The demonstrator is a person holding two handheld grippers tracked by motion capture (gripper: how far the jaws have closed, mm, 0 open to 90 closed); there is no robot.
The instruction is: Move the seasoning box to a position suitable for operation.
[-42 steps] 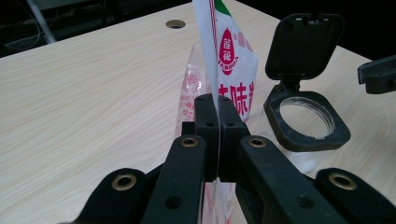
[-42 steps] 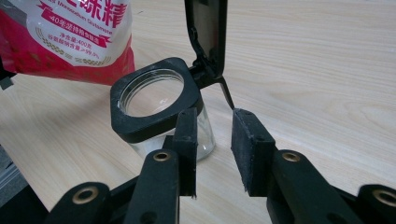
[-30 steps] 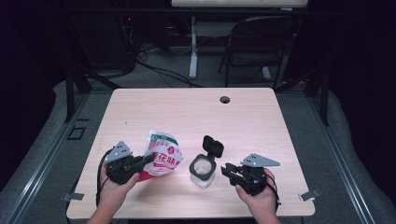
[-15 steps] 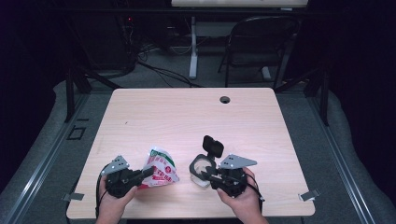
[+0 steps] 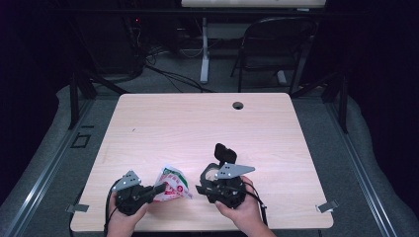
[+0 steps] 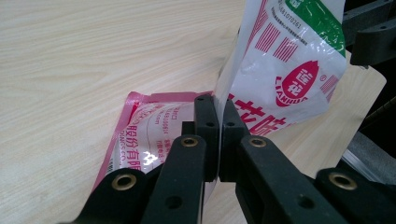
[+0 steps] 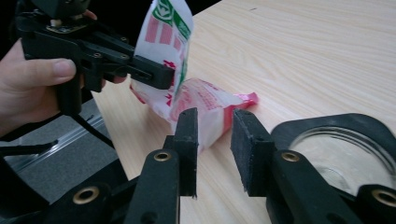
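Note:
A white plastic bag [image 5: 172,183] printed in red and green lies partly on the wooden table [image 5: 197,123] near its front edge. My left gripper [image 5: 159,187] is shut on a fold of the bag [image 6: 289,60], with its pads [image 6: 205,116] pinching the film. My right gripper [image 5: 200,189] sits just right of the bag, above a clear glass jar [image 5: 213,173] with a black flip lid [image 5: 225,152]. In the right gripper view its jaws [image 7: 214,121] have just been opening. The bag's pink end [image 7: 205,105] lies beyond the gap, untouched, and the jar [image 7: 345,149] is at the right.
A round cable hole [image 5: 238,105] sits in the far part of the table. Behind the table stand a folding chair [image 5: 276,44] and a desk leg [image 5: 204,49], with cables on the floor. Metal clips [image 5: 326,207] mark the front corners.
Both hands have drawn back toward the front edge. The left gripper has lowered the bag from upright to the table. The right gripper has moved left over the jar, toward the bag.

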